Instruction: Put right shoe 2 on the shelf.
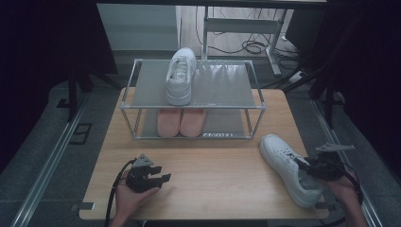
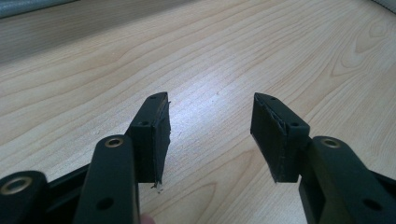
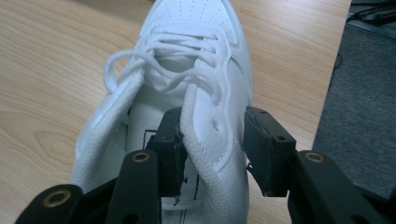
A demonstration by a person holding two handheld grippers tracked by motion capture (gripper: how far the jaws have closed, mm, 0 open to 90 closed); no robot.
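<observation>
sneaker (image 1: 289, 169): right of the rack (image 1: 193, 105), toe aimed toward it, lengthwise diagonal
right gripper (image 3: 212, 144): jaws straddling its collar, not clamped
left gripper (image 2: 210, 135): open, empty

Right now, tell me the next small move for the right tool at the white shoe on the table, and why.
Probably close the right tool on the white shoe. One jaw sits inside the opening and the other outside, straddling the side wall of the collar, yet a gap shows at the outer pad, so nothing is gripped. Its mate already sits on the rack, so a lift likely follows.
</observation>
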